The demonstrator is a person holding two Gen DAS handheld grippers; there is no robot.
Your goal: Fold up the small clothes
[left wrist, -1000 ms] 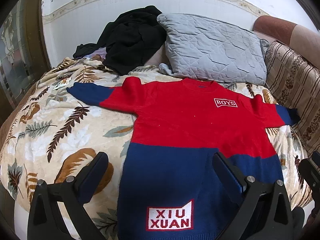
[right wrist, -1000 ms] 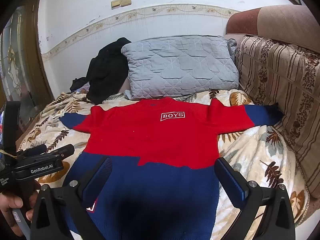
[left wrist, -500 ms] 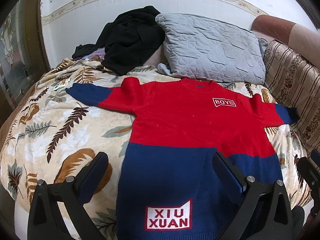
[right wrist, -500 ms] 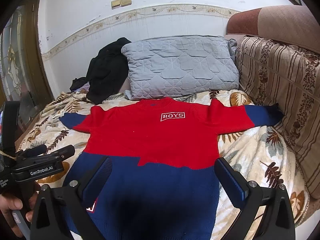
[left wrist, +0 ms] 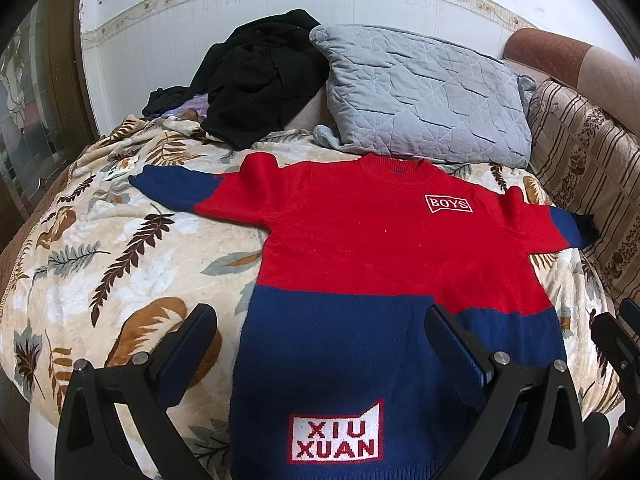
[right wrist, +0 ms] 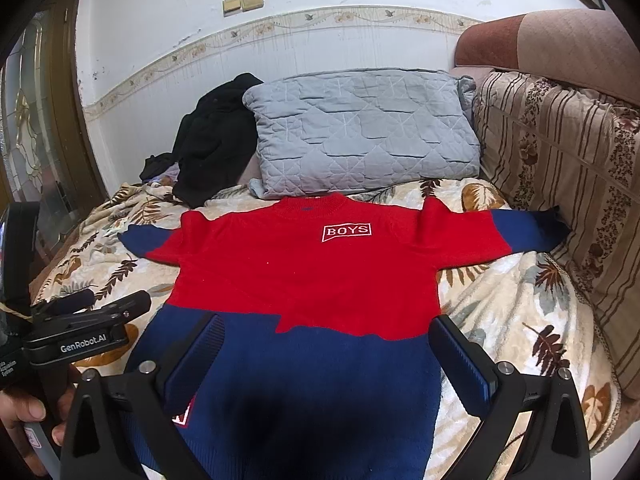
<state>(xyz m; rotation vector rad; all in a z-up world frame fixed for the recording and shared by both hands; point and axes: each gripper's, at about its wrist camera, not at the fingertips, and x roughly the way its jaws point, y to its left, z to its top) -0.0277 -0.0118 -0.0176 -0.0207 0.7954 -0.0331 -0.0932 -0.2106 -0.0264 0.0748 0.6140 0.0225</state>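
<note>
Red-and-navy sweater (left wrist: 384,280) spread flat on the bed (left wrist: 120,248), collar-to-hem axis running away from both hand-held grippers — left (left wrist: 320,344) and right (right wrist: 326,354) alike gaping, empty, poised above the near hem.

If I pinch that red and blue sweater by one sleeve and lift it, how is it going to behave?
The sweater looks like soft knit lying flat and limp, so it will probably drape and sag rather than hold its shape. The fuzzy leaf blanket beneath may cling, so expect some drag. Its thick knit suggests moderate weight, so one sleeve would likely stretch.
</note>
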